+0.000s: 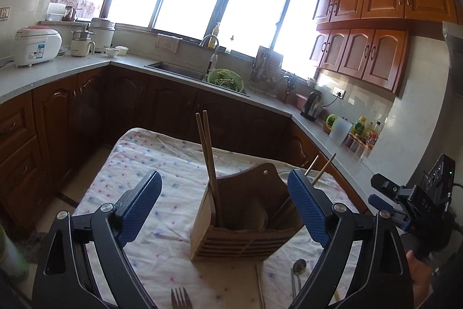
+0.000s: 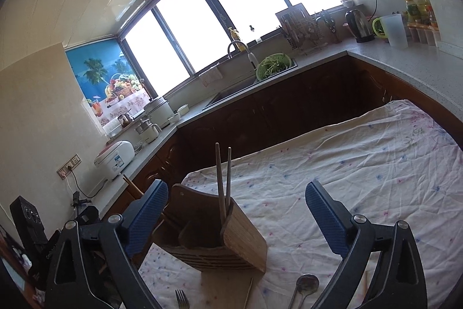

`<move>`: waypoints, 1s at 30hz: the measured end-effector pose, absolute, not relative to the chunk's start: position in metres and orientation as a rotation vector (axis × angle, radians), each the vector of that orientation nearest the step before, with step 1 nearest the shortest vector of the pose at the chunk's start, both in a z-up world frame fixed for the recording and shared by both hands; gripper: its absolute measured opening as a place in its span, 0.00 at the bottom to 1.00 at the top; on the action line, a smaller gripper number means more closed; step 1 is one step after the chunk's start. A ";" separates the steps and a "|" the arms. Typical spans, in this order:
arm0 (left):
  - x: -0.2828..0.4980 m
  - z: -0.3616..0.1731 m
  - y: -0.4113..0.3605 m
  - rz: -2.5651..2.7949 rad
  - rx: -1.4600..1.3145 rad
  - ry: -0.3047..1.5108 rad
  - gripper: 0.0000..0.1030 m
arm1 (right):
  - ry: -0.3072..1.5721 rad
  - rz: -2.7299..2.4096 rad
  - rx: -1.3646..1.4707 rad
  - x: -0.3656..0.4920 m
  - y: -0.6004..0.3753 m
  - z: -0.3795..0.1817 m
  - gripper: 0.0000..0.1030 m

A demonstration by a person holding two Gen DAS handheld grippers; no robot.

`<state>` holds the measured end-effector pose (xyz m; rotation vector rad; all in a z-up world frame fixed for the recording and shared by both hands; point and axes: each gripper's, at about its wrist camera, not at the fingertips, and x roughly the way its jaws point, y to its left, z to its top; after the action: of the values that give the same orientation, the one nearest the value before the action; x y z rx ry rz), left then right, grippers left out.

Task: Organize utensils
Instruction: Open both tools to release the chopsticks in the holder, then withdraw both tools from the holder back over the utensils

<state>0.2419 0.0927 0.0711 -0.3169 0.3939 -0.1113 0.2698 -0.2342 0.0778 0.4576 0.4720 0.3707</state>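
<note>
Kitchen w/ wood cabinets, grey countertop point(image 1: 58, 68) and bright window; work surface is a table under a white cloth point(image 1: 162, 164) w/ small coloured dots.

Left to right, left wrist view:
- Left gripper point(image 1: 225, 204): jaws wide apart, nothing between pads. Blue pads flank the holder w/o touching it.
- Fork point(image 1: 180, 298): flat on cloth at bottom edge, tines pointing toward the holder.
- Wooden utensil holder point(image 1: 231, 239): upright on cloth, slatted front, tall shaped back panel w/ hang hole. Divided inside; exact no. of compartments cannot be told.
- Chopstick pair point(image 1: 209, 161): standing in holder's left compartment, leaning slightly.
- Second chopstick pair point(image 1: 319, 168): leaning out at holder's right side, partly hidden by right-hand pad.
- Loose chopstick point(image 1: 260, 288): flat on cloth, just in front of the holder.
- Spoon point(image 1: 298, 268): flat on cloth, right of loose chopstick, bowl toward the holder.

Right wrist view:
- Right gripper point(image 2: 237, 216): jaws wide apart, empty. Holder sits near left-hand pad.
</note>
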 end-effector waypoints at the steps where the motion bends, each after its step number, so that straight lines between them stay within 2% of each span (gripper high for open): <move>1: 0.238 0.069 0.091 -0.116 -0.316 0.402 0.88 | 0.479 0.366 0.454 0.263 -0.237 0.075 0.95; 17: 0.172 0.018 0.052 -0.179 -0.299 0.565 0.89 | 0.527 0.209 0.382 0.148 -0.287 0.033 0.95; 30: 0.145 -0.020 0.032 -0.189 -0.284 0.684 0.89 | 0.612 0.146 0.322 0.111 -0.298 -0.005 0.95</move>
<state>0.1454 0.0325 -0.0205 -0.2836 0.6839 -0.1885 0.1106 -0.2979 -0.0045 0.3220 0.6116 0.1461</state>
